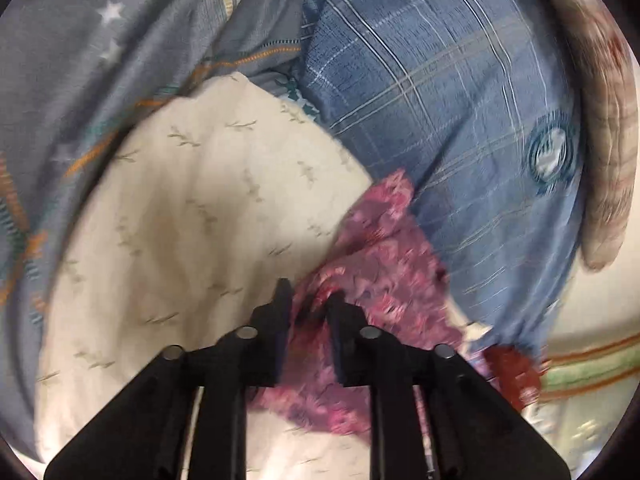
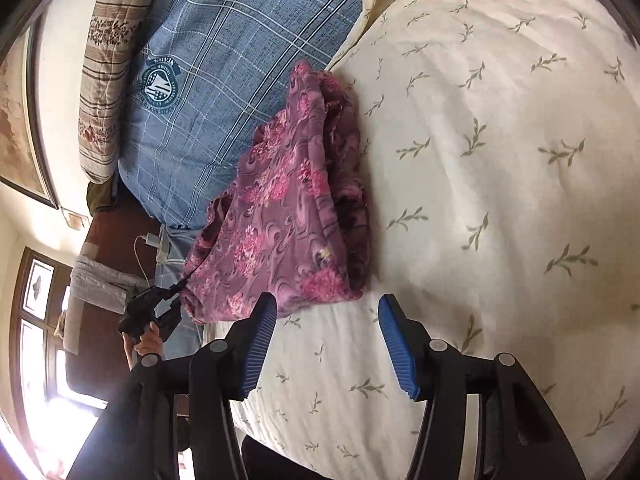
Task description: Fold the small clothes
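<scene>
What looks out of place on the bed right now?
The purple floral garment lies bunched and crumpled, not flat, half against the blue plaid pillow. The left gripper is pinching one edge; the right gripper is open beside it.

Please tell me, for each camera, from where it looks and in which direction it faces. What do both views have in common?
Left wrist: on the left gripper, looking down along its fingers, which pinch the purple floral garment.
Right wrist: on the right gripper, jaws open, facing the garment on the cream bedcover; a hand shows.
Shared: garment, bedcover, blue plaid pillow.
</scene>
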### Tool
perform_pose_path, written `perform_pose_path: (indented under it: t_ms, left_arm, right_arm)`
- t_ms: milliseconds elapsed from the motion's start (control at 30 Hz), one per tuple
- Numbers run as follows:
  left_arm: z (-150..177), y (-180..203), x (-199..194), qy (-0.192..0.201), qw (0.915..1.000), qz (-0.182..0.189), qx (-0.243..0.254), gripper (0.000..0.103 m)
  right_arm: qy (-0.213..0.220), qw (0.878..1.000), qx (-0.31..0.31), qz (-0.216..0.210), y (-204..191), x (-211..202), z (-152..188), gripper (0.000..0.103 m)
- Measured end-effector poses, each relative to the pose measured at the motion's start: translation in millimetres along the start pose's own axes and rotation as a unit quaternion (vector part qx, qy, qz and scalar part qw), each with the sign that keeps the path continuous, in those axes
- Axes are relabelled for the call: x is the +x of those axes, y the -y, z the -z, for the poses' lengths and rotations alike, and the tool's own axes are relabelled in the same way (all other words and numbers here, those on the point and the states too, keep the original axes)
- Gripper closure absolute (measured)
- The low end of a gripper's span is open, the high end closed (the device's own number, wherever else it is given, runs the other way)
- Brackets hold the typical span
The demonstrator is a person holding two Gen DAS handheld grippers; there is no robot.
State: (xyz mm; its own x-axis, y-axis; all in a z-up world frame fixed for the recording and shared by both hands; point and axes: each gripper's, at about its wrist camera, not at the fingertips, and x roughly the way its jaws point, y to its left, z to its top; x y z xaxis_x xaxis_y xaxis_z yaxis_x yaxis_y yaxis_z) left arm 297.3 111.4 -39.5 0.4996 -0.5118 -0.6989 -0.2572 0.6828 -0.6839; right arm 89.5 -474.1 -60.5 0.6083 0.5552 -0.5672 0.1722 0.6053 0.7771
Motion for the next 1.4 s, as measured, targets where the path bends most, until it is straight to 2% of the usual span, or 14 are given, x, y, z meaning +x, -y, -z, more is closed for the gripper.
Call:
perform_pose_path:
  t_ms: [100,233,400,567,600,633,700,733,933,1033,1167,1233,1333,1400]
  left_arm:
    - [22,-14,-13,0.012,0.9993,0.031,-0.016,0.059]
    - [62,-25,-7,-0.014,0.996,0.084,-0.027,0.048]
    - [91,-19,28,-0.059,0.9949,0.079,-0.019,0.047]
    - [75,-13,53,-0.042,0.9948,0.081,-0.046,0.047]
    - [70,-10,54,-0.032,0.995,0.082,-0.048,0.049]
    - [65,-7,57,-0.025,0.9949,0.085,-0.05,0.067]
    - [61,-2,58,-0.013,0.9953,0.081,-0.051,0.09]
    - [62,1,54,-0.004,0.9959,0.076,-0.049,0.091]
    - [98,39,1,0.057,0.9967,0.04,0.042,0.099]
    - [120,43,-19,0.05,0.9959,0.062,0.042,0.099]
    - [161,45,-36,0.021,0.9968,0.059,0.05,0.099]
    - [181,34,-35,0.004,0.998,0.045,0.044,0.099]
    - [203,-10,-7,-0.06,0.9982,0.003,0.0,0.099]
    - [211,-38,3,-0.087,0.9956,-0.008,-0.034,0.099]
  right_arm:
    - [-0.004,1.0,0.01,-0.014,0,2,4,0.046]
    - [-0.015,0.999,0.033,-0.038,1,12,7,0.043]
    - [-0.001,0.996,0.066,-0.066,0,37,4,0.04]
    - [0.033,0.991,0.094,-0.089,-1,51,-5,0.041]
    - [0.039,0.991,0.098,-0.087,-2,53,-6,0.043]
    - [0.042,0.991,0.099,-0.086,-3,56,-8,0.048]
    - [0.037,0.992,0.091,-0.081,-6,63,-17,0.093]
    - [0.035,0.992,0.088,-0.08,-6,63,-20,0.096]
    - [0.078,0.987,0.031,-0.136,-31,14,-35,0.096]
    - [0.09,0.982,0.025,-0.164,-33,-15,-32,0.096]
    - [0.096,0.977,0.036,-0.188,-22,-55,-11,0.097]
    - [0.088,0.979,0.044,-0.178,-6,-67,7,0.096]
    - [0.051,0.986,0.094,-0.129,42,-64,32,0.096]
    - [0.025,0.99,0.116,-0.07,65,-53,44,0.091]
